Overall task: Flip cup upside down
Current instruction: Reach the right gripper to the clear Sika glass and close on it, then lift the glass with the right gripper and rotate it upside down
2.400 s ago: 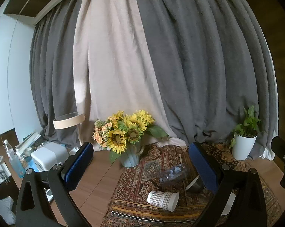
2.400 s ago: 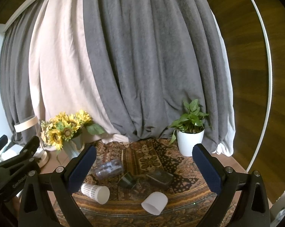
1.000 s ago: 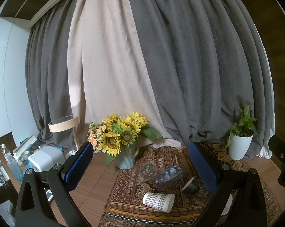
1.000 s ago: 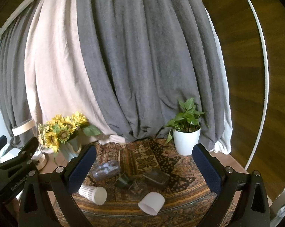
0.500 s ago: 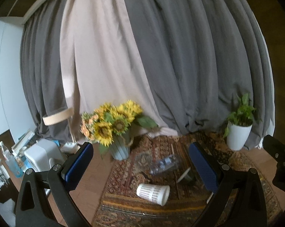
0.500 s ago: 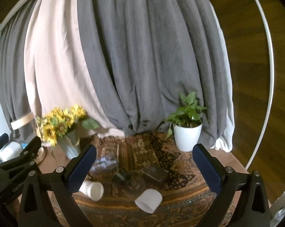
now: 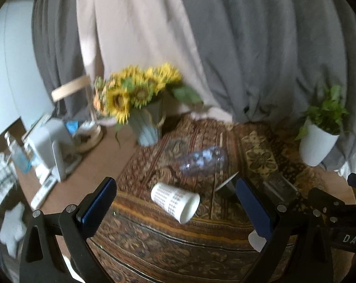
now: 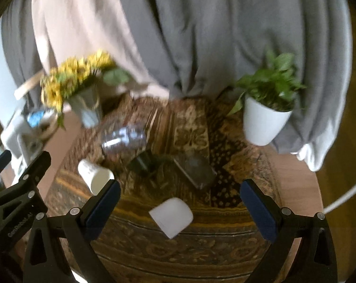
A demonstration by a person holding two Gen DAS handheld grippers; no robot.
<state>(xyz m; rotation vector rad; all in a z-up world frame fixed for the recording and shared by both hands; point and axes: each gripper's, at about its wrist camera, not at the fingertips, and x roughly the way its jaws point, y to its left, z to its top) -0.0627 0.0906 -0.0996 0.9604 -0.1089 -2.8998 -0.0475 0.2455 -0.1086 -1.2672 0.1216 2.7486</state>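
A white paper cup with a dotted pattern (image 7: 175, 201) lies on its side on the patterned cloth (image 7: 168, 247), mouth toward the right; it also shows in the right wrist view (image 8: 95, 176). A plain white cup (image 8: 171, 217) lies on its side nearer the front. My left gripper (image 7: 178, 207) is open and empty, above and in front of the dotted cup. My right gripper (image 8: 180, 207) is open and empty, above the plain white cup.
A clear plastic cup (image 7: 202, 161), a dark cup (image 8: 143, 162) and a dark glass (image 8: 194, 171) lie on the cloth. A sunflower vase (image 7: 144, 127) stands back left, a potted plant (image 8: 264, 122) back right. White appliances (image 7: 50, 143) sit left. Curtains hang behind.
Both grippers have moved forward and tilted down toward the table, so the cups look larger and nearer. Both stay open. No cup has moved.
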